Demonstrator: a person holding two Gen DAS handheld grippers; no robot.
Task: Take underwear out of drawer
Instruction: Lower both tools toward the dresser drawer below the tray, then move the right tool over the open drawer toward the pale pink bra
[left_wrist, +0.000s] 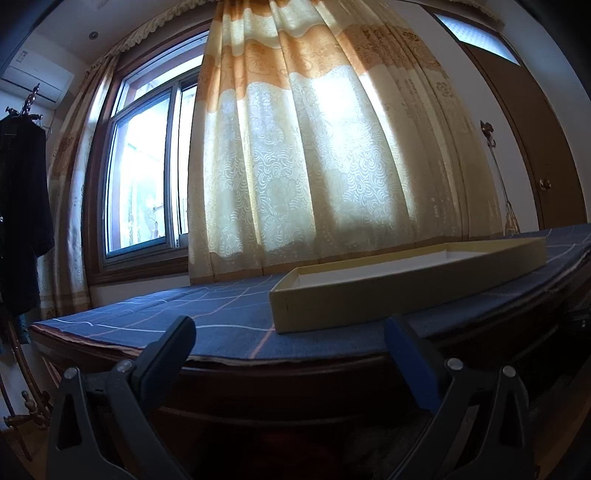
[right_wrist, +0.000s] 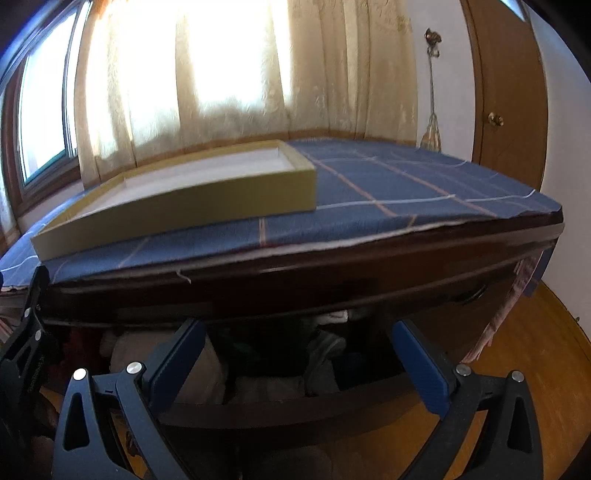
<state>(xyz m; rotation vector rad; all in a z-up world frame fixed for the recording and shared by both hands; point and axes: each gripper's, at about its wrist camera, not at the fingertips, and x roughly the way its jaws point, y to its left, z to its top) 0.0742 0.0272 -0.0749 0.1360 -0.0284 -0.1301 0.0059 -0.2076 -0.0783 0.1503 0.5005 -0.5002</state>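
While right black two-finger gripper with blue pads (right_wrist: 297, 354) is hovering wide apart, holding nothing, dark wooden pulled-out drawer (right_wrist: 295, 397) is lying just ahead and below it. Pale and grey folded garments (right_wrist: 321, 354) are showing inside, dim; underwear among them cannot be told. Drawer's long axis is running left to right across fingers. Left black two-finger gripper (left_wrist: 290, 343), also wide and empty, is pointing higher, at blue checked cloth tabletop (left_wrist: 207, 317) and shallow cream cardboard tray (left_wrist: 369, 299). Judging right gripper nearer.
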